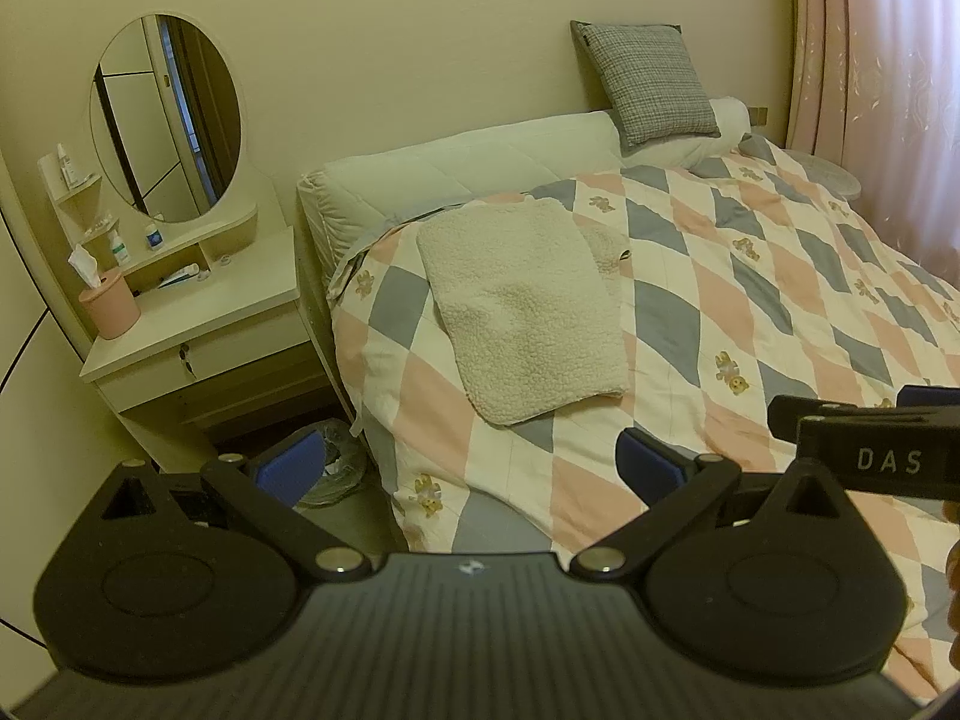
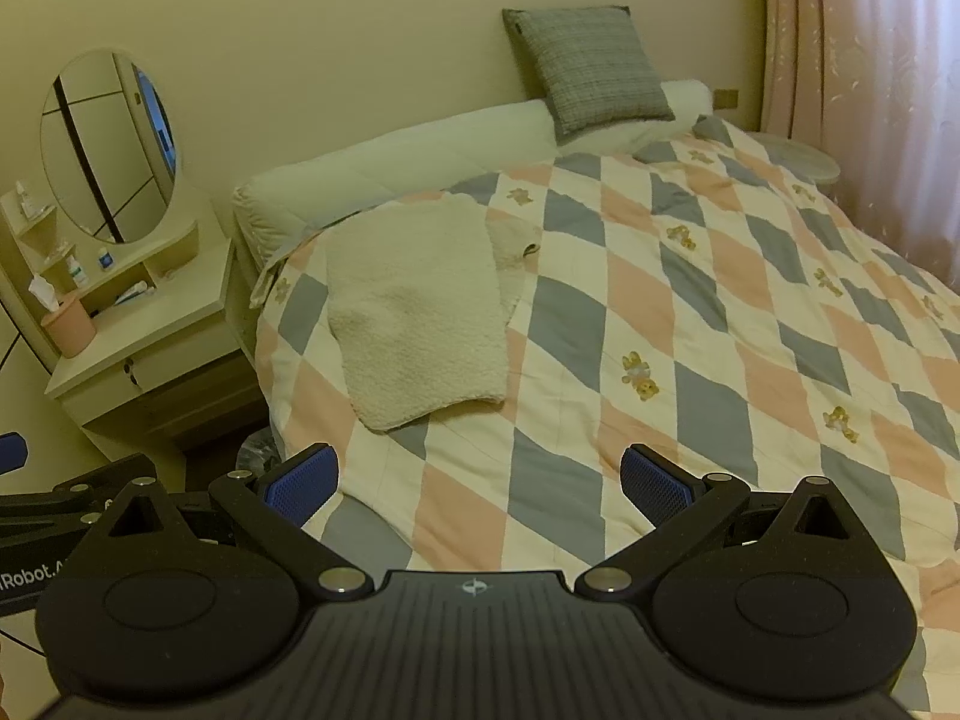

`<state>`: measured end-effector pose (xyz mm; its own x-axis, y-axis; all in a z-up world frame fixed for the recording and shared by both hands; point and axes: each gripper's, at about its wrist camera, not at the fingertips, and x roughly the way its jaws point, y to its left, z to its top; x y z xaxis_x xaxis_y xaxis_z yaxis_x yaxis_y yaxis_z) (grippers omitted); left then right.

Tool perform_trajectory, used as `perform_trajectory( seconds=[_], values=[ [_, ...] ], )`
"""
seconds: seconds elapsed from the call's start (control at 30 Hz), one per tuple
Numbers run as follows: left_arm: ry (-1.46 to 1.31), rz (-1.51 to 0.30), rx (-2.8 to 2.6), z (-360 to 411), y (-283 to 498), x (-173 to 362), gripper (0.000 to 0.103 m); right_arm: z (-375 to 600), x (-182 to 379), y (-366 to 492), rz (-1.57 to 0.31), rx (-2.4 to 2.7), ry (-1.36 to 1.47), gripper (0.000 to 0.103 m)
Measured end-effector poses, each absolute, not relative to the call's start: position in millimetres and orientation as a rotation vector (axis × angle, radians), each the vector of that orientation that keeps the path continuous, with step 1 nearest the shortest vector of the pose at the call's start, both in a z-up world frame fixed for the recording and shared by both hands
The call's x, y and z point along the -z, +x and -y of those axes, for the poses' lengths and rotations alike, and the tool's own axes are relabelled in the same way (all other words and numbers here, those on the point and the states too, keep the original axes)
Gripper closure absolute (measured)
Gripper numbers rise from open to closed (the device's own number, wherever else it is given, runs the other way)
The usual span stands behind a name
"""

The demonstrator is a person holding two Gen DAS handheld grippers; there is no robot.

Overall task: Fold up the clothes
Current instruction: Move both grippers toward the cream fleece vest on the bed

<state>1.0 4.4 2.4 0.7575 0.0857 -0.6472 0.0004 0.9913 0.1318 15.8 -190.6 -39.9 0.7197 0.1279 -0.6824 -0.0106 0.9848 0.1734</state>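
Left gripper (image 1: 471, 468) open wide, blue pads apart, nothing between them; it hovers over the near corner of the bed. Right gripper (image 2: 480, 483) same: jaws spread, empty, held above the quilt (image 2: 690, 324). Each gripper shows at the other's frame edge, so they sit side by side, both clear of any fabric.

Ahead of both grippers, slightly left of centre, a cream fleece garment (image 1: 522, 312) lies flat on the checked quilt as a compact rectangle, edges fairly square. A sleeve or side part (image 2: 513, 252) pokes out from under its right side, so the fold is not fully tidy. Apart from the pads, not touching either.

Progress judgement: garment already lies folded, or close to it. Scene fits a finished fold with grippers backed off, or a pause before a last tuck of that stray part. Cannot tell which. No other loose clothes visible on the bed.

Further off: white bolster (image 1: 468, 162) and grey plaid cushion (image 1: 651, 81) at the headboard end. Left of the grippers, a dressing table (image 1: 198, 306) with oval mirror (image 1: 168, 120) and pink tissue holder (image 1: 111, 303). Pink curtain (image 2: 870, 90) far right.
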Motion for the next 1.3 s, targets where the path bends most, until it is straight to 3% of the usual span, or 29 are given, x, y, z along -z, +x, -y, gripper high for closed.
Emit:
perform_trajectory(
  seconds=[1.3],
  values=[
    [0.118, -0.692, -0.035, -34, -27, -5, 0.001, 174, 25, -22, -0.707, -0.061, 0.139, 0.0]
  ],
)
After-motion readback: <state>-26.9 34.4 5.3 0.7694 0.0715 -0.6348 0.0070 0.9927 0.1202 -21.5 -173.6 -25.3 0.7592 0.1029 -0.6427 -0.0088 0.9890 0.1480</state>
